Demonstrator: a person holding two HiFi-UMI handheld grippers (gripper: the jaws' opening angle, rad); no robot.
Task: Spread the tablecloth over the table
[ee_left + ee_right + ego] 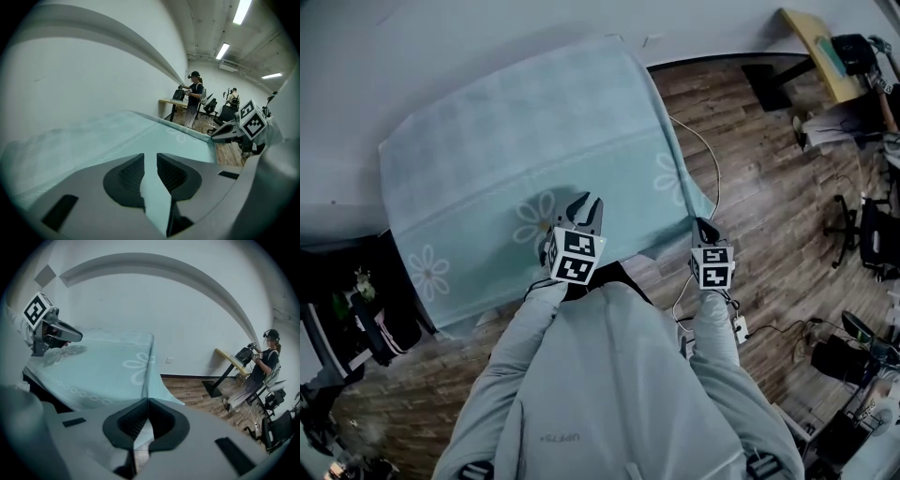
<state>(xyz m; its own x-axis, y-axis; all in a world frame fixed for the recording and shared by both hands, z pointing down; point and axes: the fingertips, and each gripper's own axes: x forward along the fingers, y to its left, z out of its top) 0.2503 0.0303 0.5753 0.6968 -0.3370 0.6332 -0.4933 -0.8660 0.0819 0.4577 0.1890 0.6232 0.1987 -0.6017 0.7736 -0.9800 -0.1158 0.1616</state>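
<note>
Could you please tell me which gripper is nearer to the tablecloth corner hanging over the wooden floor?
Right. The right gripper has its jaws shut on that corner of the tablecloth, while the left gripper hovers open over the cloth's middle, beside a daisy print.

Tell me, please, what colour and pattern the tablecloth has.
The tablecloth is pale teal with white flower outlines; best in head view.

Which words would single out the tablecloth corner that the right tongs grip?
Start at the white wall; before it lies a pale teal flowered tablecloth. Its near corner beside the wooden floor droops; only this corner sits in the shut right tongs.
</note>
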